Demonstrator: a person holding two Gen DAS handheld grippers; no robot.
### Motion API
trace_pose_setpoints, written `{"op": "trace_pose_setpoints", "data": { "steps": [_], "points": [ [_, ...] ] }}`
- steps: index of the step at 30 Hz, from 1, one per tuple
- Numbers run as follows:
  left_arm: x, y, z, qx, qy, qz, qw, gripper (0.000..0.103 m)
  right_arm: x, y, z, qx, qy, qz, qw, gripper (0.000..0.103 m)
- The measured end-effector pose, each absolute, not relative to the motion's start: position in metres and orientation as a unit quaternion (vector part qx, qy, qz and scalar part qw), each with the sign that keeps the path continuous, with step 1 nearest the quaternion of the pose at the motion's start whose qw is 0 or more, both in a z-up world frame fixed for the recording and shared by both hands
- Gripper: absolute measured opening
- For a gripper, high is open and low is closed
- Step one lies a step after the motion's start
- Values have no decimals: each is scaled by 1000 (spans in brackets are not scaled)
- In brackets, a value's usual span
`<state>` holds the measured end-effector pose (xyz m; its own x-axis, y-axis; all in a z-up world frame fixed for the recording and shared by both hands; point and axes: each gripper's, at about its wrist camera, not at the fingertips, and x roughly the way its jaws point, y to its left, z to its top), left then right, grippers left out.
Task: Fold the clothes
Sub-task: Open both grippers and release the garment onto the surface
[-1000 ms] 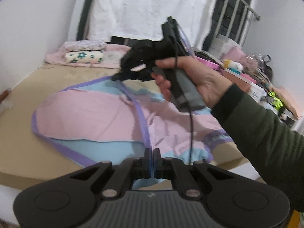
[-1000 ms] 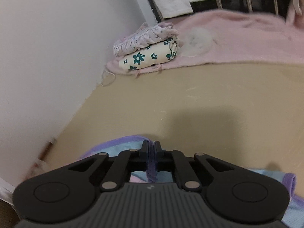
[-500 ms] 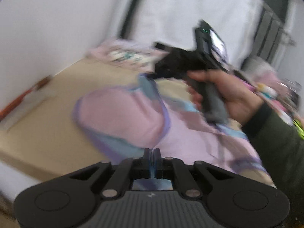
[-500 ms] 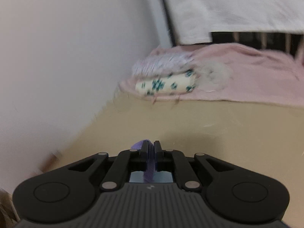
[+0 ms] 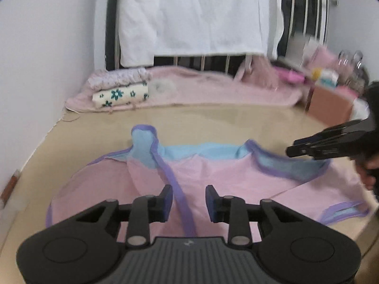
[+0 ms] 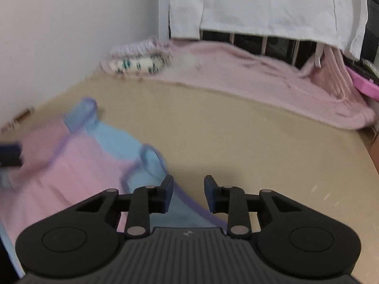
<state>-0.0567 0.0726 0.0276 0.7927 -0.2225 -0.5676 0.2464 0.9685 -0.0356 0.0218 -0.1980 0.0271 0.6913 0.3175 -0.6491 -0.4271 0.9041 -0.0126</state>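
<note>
The left gripper point(image 5: 187, 201) is hovering low with its jaws standing apart and empty, straddling the purple trim of the pink and blue garment point(image 5: 213, 177). The right gripper point(image 6: 188, 194), jaws likewise apart, is hanging over the garment's blue edge, probably so each can take a hem. The garment is lying spread on the tan bed surface point(image 5: 213, 123); folded clothes point(image 5: 120, 90) are sitting far back by the wall.

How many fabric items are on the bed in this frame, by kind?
Garment being folded (pink and blue, purple trim): 1
Folded items stacked by the wall: 2 (lilac print, flowered cream)
Pink blanket: 1
Total: 4
</note>
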Motion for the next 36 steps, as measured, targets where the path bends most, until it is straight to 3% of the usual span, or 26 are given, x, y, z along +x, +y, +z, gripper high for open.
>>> {"op": "trace_pose_setpoints", "data": {
  "steps": [3,4,5,6,10,13,14,15,17,22,30,34,36],
  "points": [
    [-52,86,17,15,313,-93,945,29,29,-194,13,-83,341,221,910,36],
    [-51,94,14,7,318,-82,944,29,33,-191,8,-86,346,218,908,31],
    [-51,101,11,-1,323,-71,944,29,34,-188,6,-91,348,216,908,10],
    [-51,106,10,-7,325,-60,944,29,34,-188,6,-93,350,213,907,3],
    [-50,120,8,-26,339,-39,940,29,48,-203,4,-128,338,118,925,3],
    [-46,118,20,-20,332,-53,942,31,48,-212,10,-128,320,80,935,10],
    [-45,117,25,-12,322,-50,945,33,36,-213,19,-123,303,97,940,15],
    [-40,114,27,4,315,-41,948,36,21,-214,27,-118,290,116,943,28],
    [-31,110,25,40,304,-29,951,37,-6,-219,38,-110,283,144,942,36],
    [-32,122,7,48,335,-31,940,38,-57,-232,22,-96,332,192,918,35],
    [-79,127,22,-26,315,-100,943,38,-56,-276,15,-91,343,33,934,35],
    [-103,112,36,-73,301,-176,934,42,-98,-263,35,-3,309,168,936,37],
    [-100,89,31,-66,319,-208,922,41,-107,-252,28,-14,318,172,932,36]
  ]
}}
